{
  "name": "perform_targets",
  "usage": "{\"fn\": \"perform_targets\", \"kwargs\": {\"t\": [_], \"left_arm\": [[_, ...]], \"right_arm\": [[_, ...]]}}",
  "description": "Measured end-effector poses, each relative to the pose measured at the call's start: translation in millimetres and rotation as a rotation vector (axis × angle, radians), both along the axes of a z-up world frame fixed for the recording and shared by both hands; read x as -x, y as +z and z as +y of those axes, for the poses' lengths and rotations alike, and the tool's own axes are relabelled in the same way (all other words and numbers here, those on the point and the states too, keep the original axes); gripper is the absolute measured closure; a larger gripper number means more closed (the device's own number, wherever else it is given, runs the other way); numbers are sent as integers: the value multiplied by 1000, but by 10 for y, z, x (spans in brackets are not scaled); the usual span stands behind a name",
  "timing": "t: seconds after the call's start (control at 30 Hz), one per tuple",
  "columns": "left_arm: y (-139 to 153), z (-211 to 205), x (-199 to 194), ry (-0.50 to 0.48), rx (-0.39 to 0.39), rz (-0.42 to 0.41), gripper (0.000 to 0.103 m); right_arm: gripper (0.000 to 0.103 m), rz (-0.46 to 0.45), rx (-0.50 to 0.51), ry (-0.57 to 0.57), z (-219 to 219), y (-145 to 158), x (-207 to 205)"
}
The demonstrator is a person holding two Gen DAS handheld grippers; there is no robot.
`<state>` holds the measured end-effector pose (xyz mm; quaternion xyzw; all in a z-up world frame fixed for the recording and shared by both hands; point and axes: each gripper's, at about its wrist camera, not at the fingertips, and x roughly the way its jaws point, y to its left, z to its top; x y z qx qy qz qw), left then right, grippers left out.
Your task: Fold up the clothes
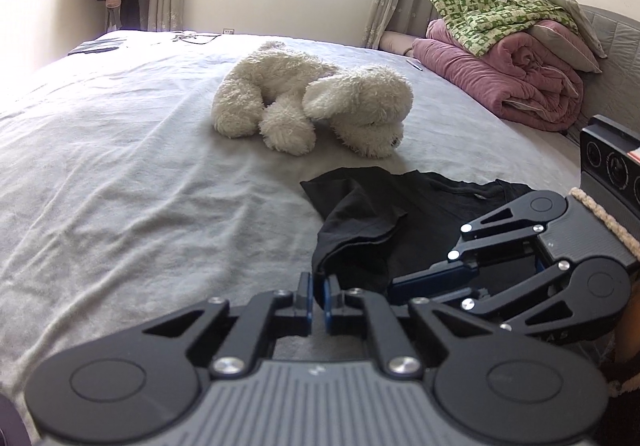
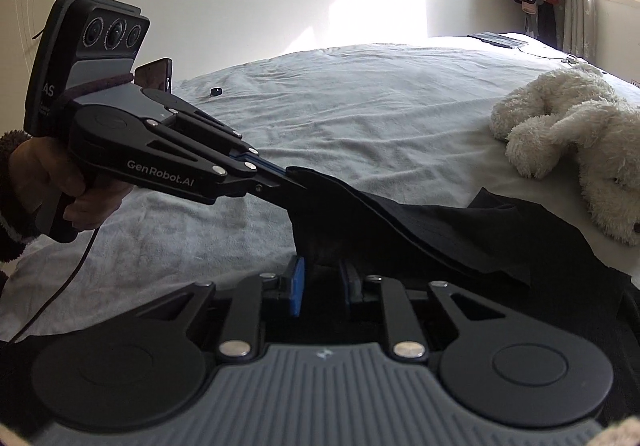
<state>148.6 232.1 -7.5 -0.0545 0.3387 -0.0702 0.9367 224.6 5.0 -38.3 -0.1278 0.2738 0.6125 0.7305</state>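
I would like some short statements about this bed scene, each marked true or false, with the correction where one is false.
1. The left gripper is shut on the black garment. True.
2. The white plush toy lies on top of the black garment. False: it lies on the bed sheet beyond it.
3. A green patterned cloth tops the pink blanket. True.
4. The black garment is already folded neatly. False: it lies crumpled.

"GenRobot.AI" printed in pale letters along the side of the left gripper [image 2: 294,181]. "AS" legible on its camera housing [image 2: 86,57]. "AS" also faintly embossed on the right gripper [image 1: 400,284]. Nothing else readable.
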Motion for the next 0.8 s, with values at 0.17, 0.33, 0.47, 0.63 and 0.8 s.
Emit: {"fn": "perform_targets", "kwargs": {"t": [0.17, 0.33, 0.47, 0.63, 0.8], "left_arm": [[47, -27, 41, -35, 26, -19, 98], [-14, -151, 29, -95, 35, -18, 98], [-38, -251, 29, -145, 29, -13, 98], [-95, -402, 39, -203, -15, -5, 98], [-209, -530, 24, -231, -72, 17, 98]], "right_arm": [[87, 14, 21, 6, 101, -71, -3], [85, 63, 30, -2, 152, -173, -58], [46, 106, -57, -83, -215, -73, -193], [45, 222, -117, -274, -459, -74, -471], [45, 255, -122, -460, -547, -83, -643]]}}
